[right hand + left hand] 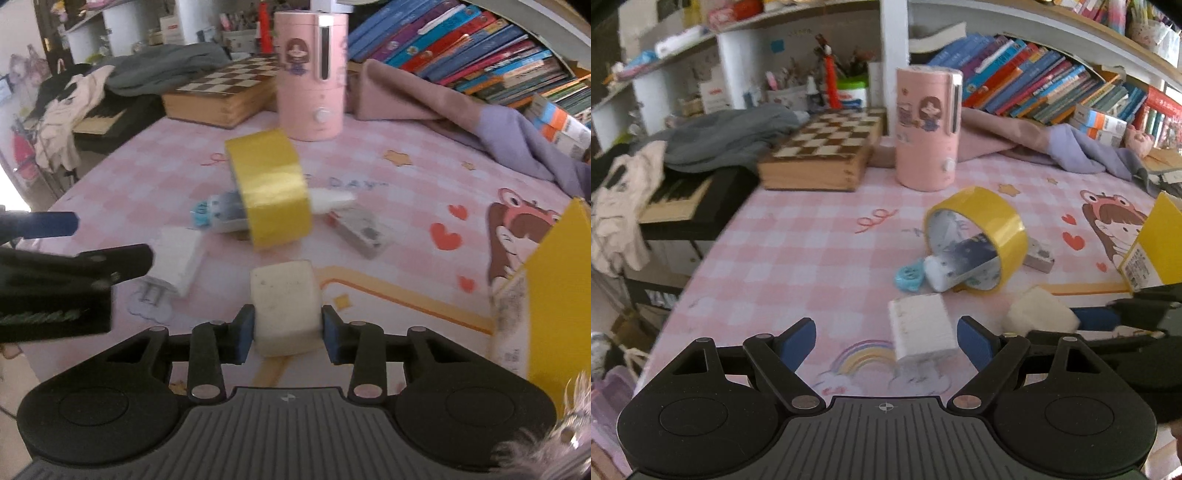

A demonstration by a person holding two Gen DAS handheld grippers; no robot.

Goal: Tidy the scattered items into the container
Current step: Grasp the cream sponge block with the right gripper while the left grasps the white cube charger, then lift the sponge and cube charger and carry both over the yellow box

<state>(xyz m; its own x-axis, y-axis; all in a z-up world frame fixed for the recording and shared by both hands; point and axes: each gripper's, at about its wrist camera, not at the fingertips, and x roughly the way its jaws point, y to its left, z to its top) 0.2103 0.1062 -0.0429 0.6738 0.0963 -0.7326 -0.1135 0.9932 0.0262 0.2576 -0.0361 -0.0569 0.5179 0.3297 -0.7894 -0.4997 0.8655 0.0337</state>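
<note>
My right gripper (pixel 288 332) is shut on a cream block (pixel 282 295), both blue pads flat against its sides, low over the pink checked tablecloth. My left gripper (pixel 886 343) is open, and a white plug charger (pixel 919 328) lies between its fingers without being touched. Beyond them a yellow tape roll (pixel 975 236) stands on edge, with a white tube (pixel 945 275) with a blue cap running through it. A small grey box (pixel 1039 258) lies beside the roll. A yellow box (pixel 554 295) stands at the right edge. The left wrist view shows the cream block (pixel 1039 314) against one blue pad (pixel 1095 319).
A pink cylindrical appliance (pixel 925 129) stands behind the tape roll. A wooden chessboard box (pixel 820 155) sits at the back left, and crumpled pink and purple cloth (pixel 1071 147) lies at the back right under rows of books. The table edge (pixel 701 258) drops off on the left.
</note>
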